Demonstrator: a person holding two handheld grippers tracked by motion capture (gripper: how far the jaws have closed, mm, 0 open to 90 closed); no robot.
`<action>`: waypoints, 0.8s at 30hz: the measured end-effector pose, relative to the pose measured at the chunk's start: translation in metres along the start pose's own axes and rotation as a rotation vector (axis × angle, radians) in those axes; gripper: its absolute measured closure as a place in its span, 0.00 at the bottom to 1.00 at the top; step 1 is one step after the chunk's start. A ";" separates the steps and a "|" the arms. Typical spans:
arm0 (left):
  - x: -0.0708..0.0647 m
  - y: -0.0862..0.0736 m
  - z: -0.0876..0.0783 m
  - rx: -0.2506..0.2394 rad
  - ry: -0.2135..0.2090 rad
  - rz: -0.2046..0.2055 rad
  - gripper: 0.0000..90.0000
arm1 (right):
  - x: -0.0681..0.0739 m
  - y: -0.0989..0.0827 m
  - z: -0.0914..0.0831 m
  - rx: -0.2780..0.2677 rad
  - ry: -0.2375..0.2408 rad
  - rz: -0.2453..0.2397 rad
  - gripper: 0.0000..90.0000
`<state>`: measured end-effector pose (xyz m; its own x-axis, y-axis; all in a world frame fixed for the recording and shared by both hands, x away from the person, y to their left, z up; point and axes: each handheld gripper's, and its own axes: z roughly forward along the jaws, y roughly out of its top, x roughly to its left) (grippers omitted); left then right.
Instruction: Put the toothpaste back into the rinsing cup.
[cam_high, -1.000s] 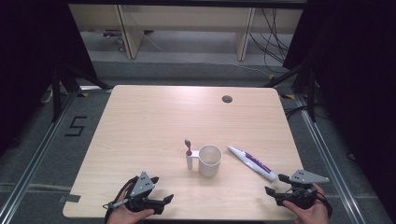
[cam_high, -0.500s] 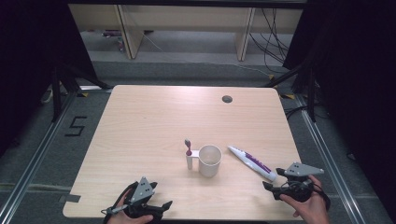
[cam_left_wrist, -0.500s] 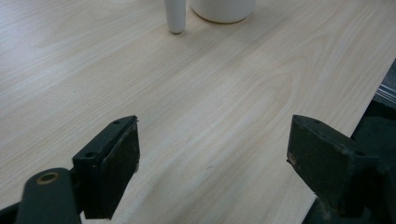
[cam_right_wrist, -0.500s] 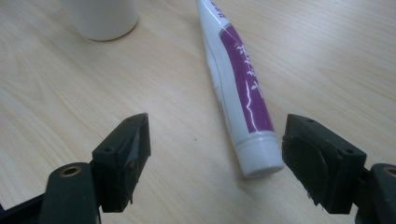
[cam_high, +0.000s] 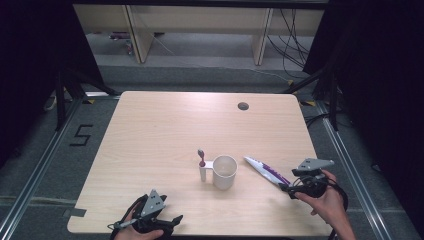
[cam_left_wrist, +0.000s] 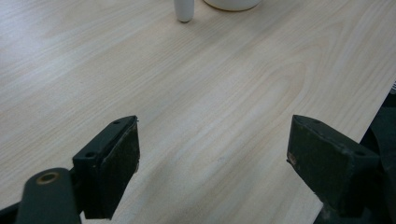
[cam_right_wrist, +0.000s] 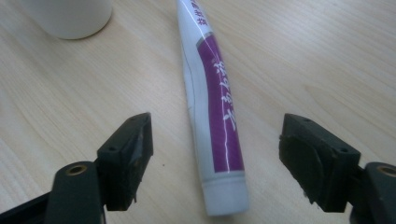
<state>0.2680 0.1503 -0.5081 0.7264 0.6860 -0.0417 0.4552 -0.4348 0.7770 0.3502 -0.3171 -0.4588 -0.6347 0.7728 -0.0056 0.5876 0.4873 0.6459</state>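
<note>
The toothpaste tube (cam_right_wrist: 212, 102) lay right of the cup (cam_high: 224, 171), its cap end between the right gripper's (cam_right_wrist: 215, 161) spread jaws. Closing squarely just above the cap would probably grip best. The left gripper (cam_left_wrist: 212, 156) gaped over bare table near-left.

A white and purple toothpaste tube (cam_right_wrist: 212, 107) lies flat on the wooden surface (cam_high: 165, 130), cap end toward the near right edge. Left of it stands a white mug (cam_high: 225, 172), open side up, with a toothbrush (cam_high: 202, 165) upright just beside its handle.
</note>
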 end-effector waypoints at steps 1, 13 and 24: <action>0.001 0.000 0.000 0.014 0.009 0.014 0.18 | -0.001 0.002 0.002 0.004 -0.001 0.001 0.32; 0.000 0.000 -0.001 0.016 0.006 0.017 0.18 | -0.002 0.041 0.036 0.166 0.039 -0.085 0.45; -0.001 0.000 -0.001 0.019 0.015 0.029 0.19 | -0.003 0.057 0.056 0.263 0.034 -0.096 0.51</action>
<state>0.2667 0.1499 -0.5074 0.7320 0.6813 -0.0101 0.4441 -0.4658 0.7654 0.4134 -0.2691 -0.4649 -0.7077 0.7059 -0.0286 0.6312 0.6499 0.4234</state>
